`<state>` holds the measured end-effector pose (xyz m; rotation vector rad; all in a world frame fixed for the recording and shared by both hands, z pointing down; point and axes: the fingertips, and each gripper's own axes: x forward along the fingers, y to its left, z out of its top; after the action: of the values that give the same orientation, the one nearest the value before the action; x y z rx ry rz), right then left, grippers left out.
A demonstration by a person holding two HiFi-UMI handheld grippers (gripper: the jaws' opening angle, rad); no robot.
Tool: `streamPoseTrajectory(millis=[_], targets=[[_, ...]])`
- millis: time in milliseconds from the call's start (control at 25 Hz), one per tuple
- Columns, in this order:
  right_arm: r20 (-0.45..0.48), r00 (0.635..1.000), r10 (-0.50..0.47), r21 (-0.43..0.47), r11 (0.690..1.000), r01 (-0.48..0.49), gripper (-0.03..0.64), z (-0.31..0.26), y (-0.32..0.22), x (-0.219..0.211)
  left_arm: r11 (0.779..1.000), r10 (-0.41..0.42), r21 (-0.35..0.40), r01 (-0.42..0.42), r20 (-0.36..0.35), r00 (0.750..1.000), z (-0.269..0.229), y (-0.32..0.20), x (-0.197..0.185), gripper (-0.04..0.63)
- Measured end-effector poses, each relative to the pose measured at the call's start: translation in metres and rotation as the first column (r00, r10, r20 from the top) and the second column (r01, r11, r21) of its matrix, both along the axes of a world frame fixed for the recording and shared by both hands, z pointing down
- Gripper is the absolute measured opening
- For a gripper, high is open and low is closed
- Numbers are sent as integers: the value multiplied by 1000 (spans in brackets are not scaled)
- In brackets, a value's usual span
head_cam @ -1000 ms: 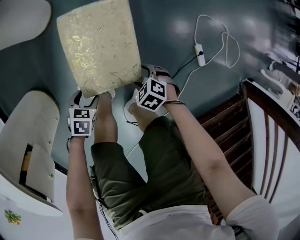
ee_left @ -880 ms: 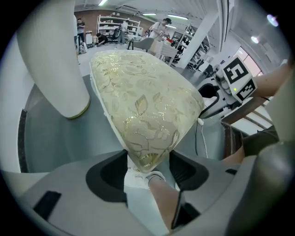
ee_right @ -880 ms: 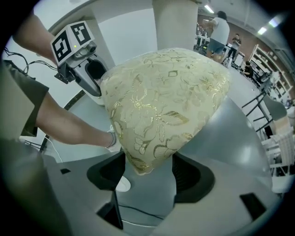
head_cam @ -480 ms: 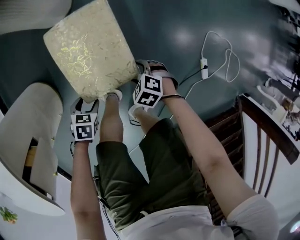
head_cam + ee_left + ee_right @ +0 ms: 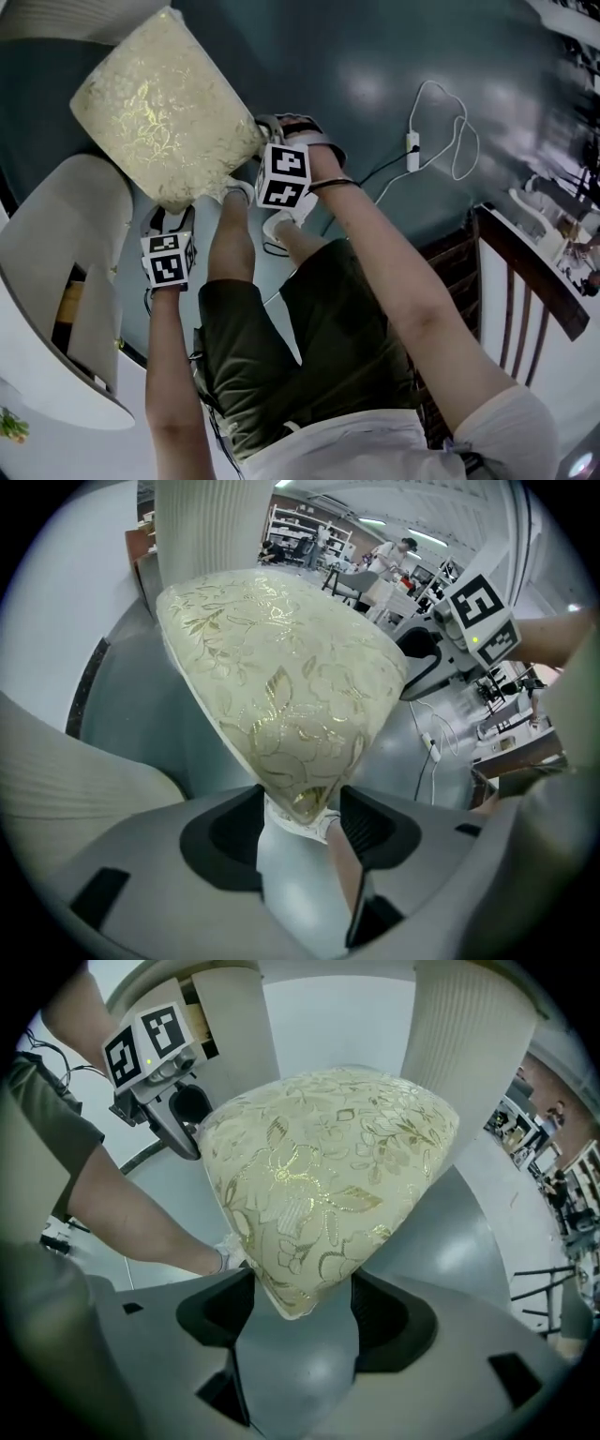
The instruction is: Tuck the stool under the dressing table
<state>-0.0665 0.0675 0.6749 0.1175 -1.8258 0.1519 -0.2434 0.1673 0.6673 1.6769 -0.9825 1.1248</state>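
Note:
The stool (image 5: 164, 108), with a cream cushion patterned in gold leaves, stands on the dark floor at upper left in the head view. Each gripper has a near corner of the cushion. My left gripper (image 5: 176, 208) holds the lower corner; its jaws have just been closing, and the corner (image 5: 295, 794) sits pinched between the pads. My right gripper (image 5: 255, 142) is shut on the other corner (image 5: 295, 1297). The dressing table's cream ribbed panels (image 5: 56, 253) curve along the left edge, and ribbed columns (image 5: 469, 1035) rise just behind the stool.
A white cable with an inline switch (image 5: 412, 141) loops on the floor at upper right. A dark wooden rail frame (image 5: 525, 281) stands at the right. The person's legs and shoes (image 5: 281, 225) are just behind the stool.
The stool and both grippers have slid up and left in the head view, toward the ribbed panels. The stool has also turned a little.

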Motion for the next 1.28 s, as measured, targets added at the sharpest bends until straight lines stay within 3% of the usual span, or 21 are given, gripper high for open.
streamPoseTrajectory(millis=[200,680,1040,1280], targets=[[8,998,-56,18,998,56,327,-9,-15,-36,999,-54,6,54,10,998,-7,-3,-28,239],[-5,989,-150,31,988,150,328,13,-29,-41,990,-144,11,143,14,990,14,3,-19,229],[-1,984,-178,38,983,178,331,15,-33,-39,991,-137,11,137,13,990,17,6,-13,225],[-10,987,-158,42,987,158,344,16,-33,-40,998,-68,0,68,34,997,19,6,-15,222]])
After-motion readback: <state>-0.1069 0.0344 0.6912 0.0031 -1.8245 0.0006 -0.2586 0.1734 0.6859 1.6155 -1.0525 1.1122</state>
